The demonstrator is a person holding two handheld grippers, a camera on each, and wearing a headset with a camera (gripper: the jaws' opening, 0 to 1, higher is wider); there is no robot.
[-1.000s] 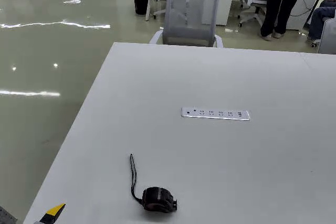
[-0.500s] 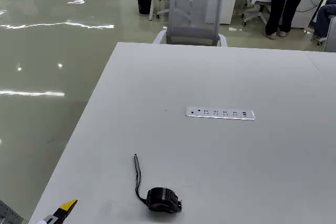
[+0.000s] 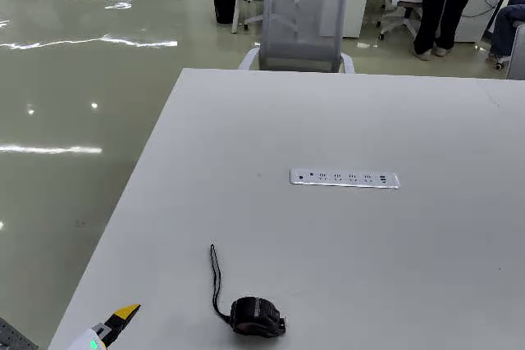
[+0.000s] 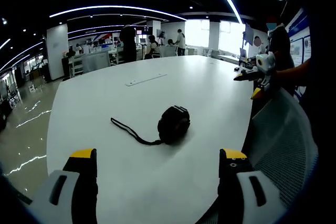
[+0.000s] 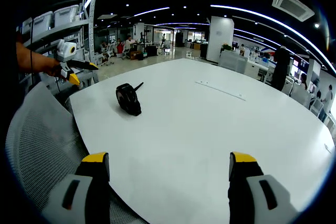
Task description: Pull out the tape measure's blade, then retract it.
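Approach before the first grasp. The tape measure [image 3: 257, 317] lies on the table [image 3: 385, 112], well to the near left of the power strip [image 3: 344, 179], blade fully wound in. The left tongs [image 4: 157, 155] and right tongs [image 5: 169, 157] stand open and empty. One should clamp the case flat while the other pinches the blade hook, whose position is too small to read. The gripper views show both jaw gaps; the head view shows the strap [image 3: 215, 280] lying on the strip's side.
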